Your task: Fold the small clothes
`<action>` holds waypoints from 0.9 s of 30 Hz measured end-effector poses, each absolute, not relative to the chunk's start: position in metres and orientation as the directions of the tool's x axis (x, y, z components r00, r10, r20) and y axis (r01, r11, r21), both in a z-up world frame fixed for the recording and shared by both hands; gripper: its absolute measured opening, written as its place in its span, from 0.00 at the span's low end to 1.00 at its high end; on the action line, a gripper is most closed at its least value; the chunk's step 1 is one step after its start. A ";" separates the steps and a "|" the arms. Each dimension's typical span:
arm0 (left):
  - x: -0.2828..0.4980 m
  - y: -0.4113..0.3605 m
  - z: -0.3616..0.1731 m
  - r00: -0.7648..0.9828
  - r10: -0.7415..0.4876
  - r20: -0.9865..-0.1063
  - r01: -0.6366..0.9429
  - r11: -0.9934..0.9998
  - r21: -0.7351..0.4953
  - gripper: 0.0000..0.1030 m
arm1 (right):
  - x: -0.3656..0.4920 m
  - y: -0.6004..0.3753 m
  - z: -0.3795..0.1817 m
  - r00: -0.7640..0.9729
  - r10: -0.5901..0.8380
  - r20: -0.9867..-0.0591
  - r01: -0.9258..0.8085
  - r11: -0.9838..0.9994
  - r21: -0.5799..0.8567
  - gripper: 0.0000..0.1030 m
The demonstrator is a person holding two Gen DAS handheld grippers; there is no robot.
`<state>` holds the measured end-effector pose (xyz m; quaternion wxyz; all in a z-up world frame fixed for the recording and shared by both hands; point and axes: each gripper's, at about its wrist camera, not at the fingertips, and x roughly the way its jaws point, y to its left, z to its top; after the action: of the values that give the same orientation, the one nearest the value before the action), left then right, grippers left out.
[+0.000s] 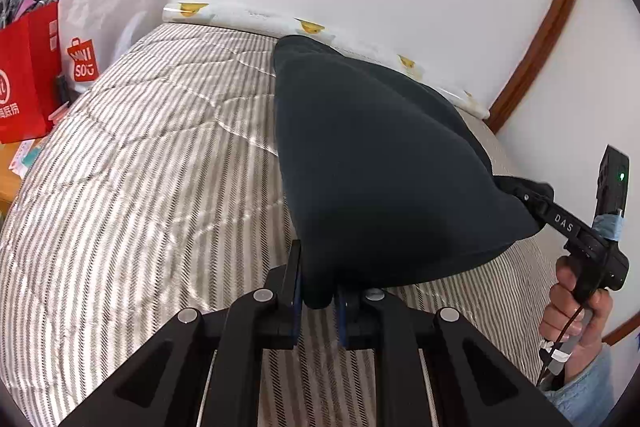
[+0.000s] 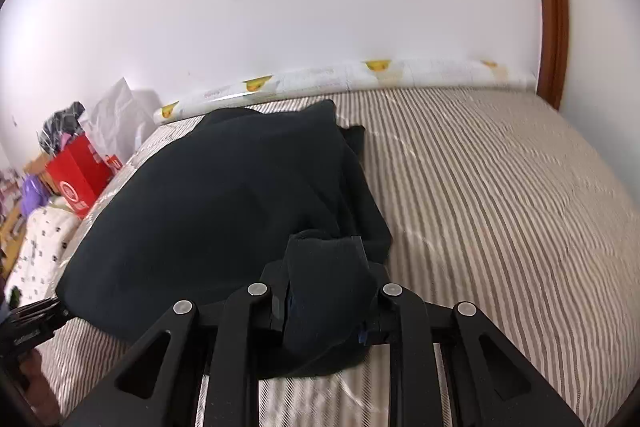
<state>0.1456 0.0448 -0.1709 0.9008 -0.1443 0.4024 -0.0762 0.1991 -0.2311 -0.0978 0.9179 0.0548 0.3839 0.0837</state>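
With my left gripper (image 1: 318, 301) and right gripper (image 2: 326, 311) each pinching a near corner of the dark garment (image 1: 372, 163), draped toward twelve o'clock on the striped bed (image 1: 140, 167), I should keep both corners level and taut.

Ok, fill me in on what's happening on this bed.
A person is folding a dark garment on the striped bed cover, with a handheld tool in each hand. The left tool is shut on one near corner, the right tool on the other. The near edge is lifted; the far part lies on the bed.
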 end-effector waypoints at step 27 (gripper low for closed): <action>0.113 0.057 -0.119 0.700 -0.253 -0.668 0.057 0.952 -0.301 0.45 | 0.212 -0.233 -0.094 0.640 0.276 -0.717 -0.201 0.961 0.190 0.06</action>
<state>0.1133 0.0571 -0.1191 0.9128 -0.1299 0.3779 -0.0849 0.2125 -0.2329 -0.0937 0.9043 0.0463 0.4033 0.1320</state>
